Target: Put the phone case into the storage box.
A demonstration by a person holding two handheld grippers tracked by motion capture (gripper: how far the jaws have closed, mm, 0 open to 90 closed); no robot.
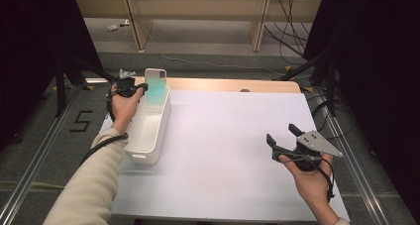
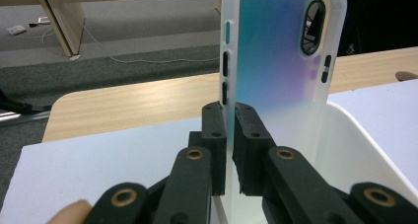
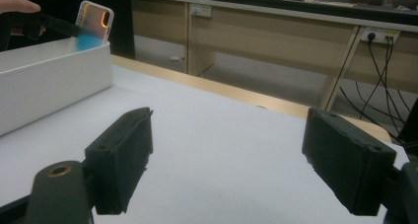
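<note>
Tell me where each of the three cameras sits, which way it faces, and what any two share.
High view: above the person's side, facing forward and down on the white table; both forearms, left gripper, right gripper.
Left gripper view: rides the left gripper, facing its shut jaws and the iridescent translucent phone case above the white plastic bin.
Right gripper view: rides the right gripper, facing across the table; open jaws.
All three share the case and bin.
</note>
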